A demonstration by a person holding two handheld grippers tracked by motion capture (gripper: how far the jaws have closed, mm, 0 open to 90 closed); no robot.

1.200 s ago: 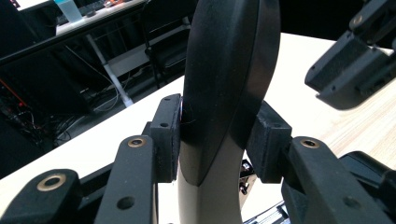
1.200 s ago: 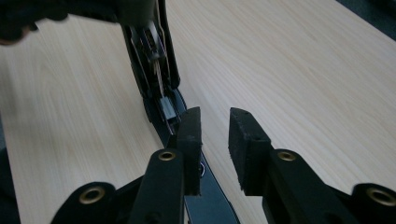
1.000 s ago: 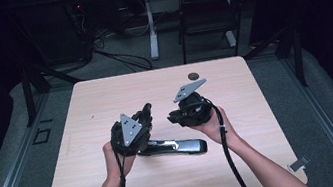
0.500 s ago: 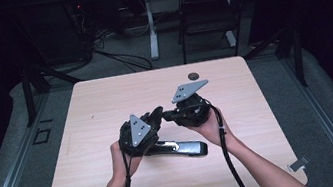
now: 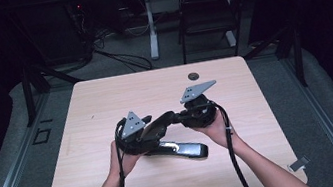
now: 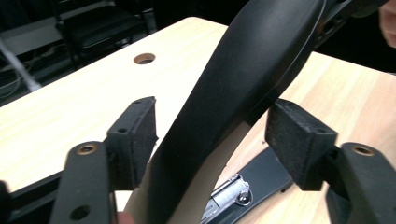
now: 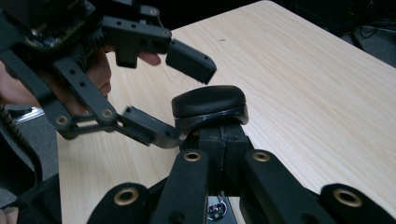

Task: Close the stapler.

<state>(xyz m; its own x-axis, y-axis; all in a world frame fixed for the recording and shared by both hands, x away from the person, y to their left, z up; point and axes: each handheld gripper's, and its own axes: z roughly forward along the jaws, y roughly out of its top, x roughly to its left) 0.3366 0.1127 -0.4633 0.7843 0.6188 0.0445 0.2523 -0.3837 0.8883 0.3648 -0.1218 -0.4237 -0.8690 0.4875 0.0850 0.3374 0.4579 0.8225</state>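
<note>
Black and hinged open, a stapler (image 5: 176,137) sits near the middle of the pale wood worktop (image 5: 105,103), its base lying flat and its top arm (image 6: 243,88) lifted. Right tongs (image 7: 219,140) are pinching the rear end of that raised arm. Left tongs (image 6: 224,140) are spread wide, one pad (image 6: 301,137) on each side of the arm, neither pressing it. A round cable hole (image 5: 193,76) marks the worktop's far edge.
</note>
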